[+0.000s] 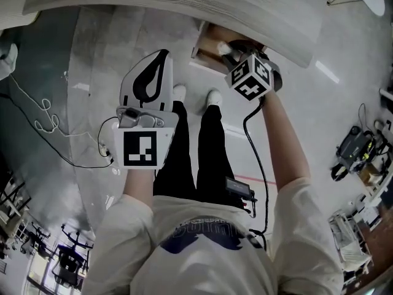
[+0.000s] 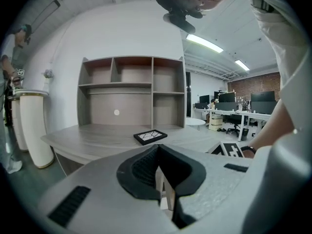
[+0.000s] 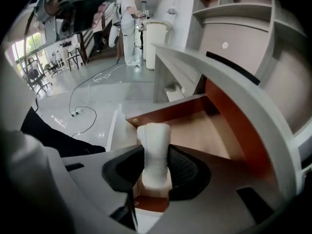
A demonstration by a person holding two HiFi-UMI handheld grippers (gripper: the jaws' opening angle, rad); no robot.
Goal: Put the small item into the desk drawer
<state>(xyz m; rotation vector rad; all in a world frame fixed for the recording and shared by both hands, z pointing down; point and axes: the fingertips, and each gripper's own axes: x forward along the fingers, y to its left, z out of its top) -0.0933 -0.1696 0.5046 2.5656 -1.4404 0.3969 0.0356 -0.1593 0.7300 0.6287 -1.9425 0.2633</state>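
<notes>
At the left gripper (image 2: 158,152), jaws together with nothing between, facing the desk (image 2: 97,138) ahead. At the right gripper (image 3: 155,162), clamped on the small white item (image 3: 154,143), tipped down with the open drawer (image 3: 209,130) just beyond the tips.

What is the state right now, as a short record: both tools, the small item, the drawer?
right tool: shut on the white item, pointed down at the drawer
white item: upright between the pads, not yet released
drawer: open, visible floor bare
left tool: jaws together, nothing held, away from the drawer
desk top: carries a black framed tile
</notes>
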